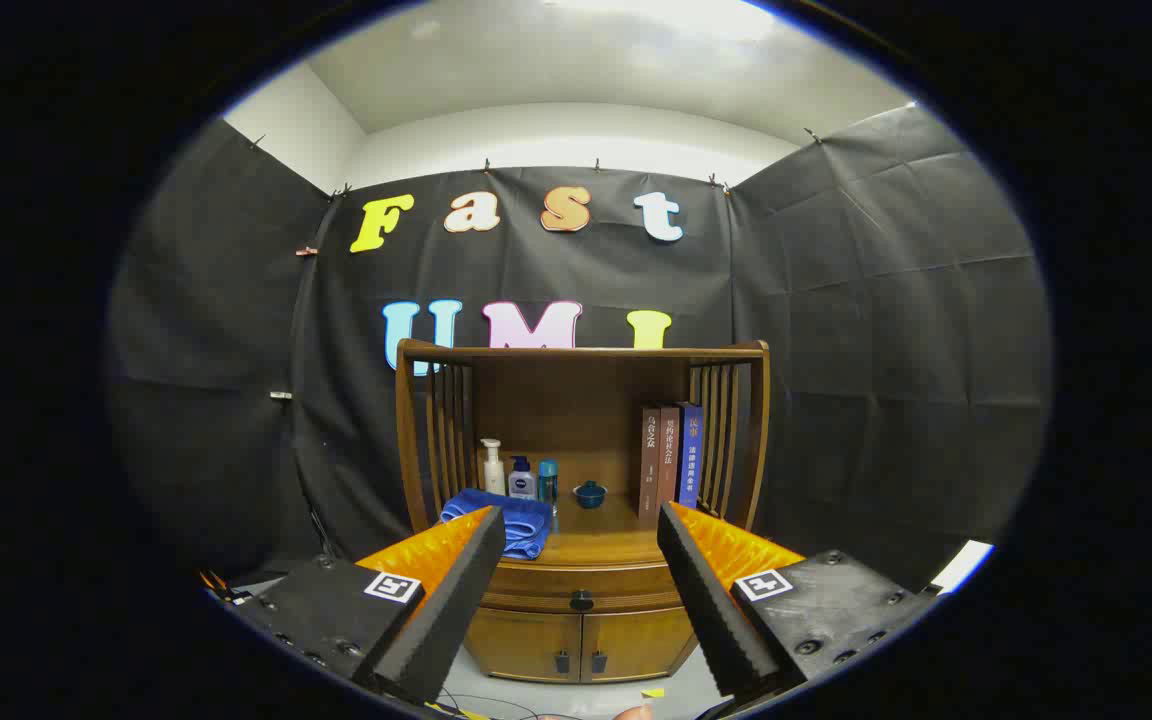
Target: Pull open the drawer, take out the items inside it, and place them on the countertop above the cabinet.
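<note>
The hand-held gripper [581,560] is spread wide and holds nothing, its fingers [456,590] framing a wooden cabinet [581,640] well beyond them. The drawer [581,590] is closed, its dark knob [582,600] between the fingers, above two small doors. On the surface [601,545] above lie a blue towel [506,520], three bottles [521,480], a small bowl [590,493] and upright books [669,455].
</note>
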Demonstrator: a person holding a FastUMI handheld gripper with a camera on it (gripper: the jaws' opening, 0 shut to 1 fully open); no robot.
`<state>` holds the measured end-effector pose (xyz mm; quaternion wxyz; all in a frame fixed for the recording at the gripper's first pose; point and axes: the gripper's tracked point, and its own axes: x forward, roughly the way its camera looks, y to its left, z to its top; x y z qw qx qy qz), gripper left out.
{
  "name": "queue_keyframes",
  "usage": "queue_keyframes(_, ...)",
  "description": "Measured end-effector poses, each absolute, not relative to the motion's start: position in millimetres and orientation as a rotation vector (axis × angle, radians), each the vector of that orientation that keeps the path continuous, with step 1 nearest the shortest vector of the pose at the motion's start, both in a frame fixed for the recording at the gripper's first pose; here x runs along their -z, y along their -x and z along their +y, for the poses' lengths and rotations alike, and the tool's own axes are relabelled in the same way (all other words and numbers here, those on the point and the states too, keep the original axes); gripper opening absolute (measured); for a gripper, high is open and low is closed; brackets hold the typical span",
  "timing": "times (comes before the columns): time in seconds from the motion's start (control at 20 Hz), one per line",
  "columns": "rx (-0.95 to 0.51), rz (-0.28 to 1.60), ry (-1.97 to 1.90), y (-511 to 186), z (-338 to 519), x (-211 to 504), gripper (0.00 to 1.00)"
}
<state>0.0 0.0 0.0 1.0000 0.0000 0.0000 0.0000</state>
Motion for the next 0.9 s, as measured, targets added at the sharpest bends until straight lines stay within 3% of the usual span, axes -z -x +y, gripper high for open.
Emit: queue_keyframes(0.9,0.009,-0.012,0.016,9.8,-6.6,-3.3,0.98)
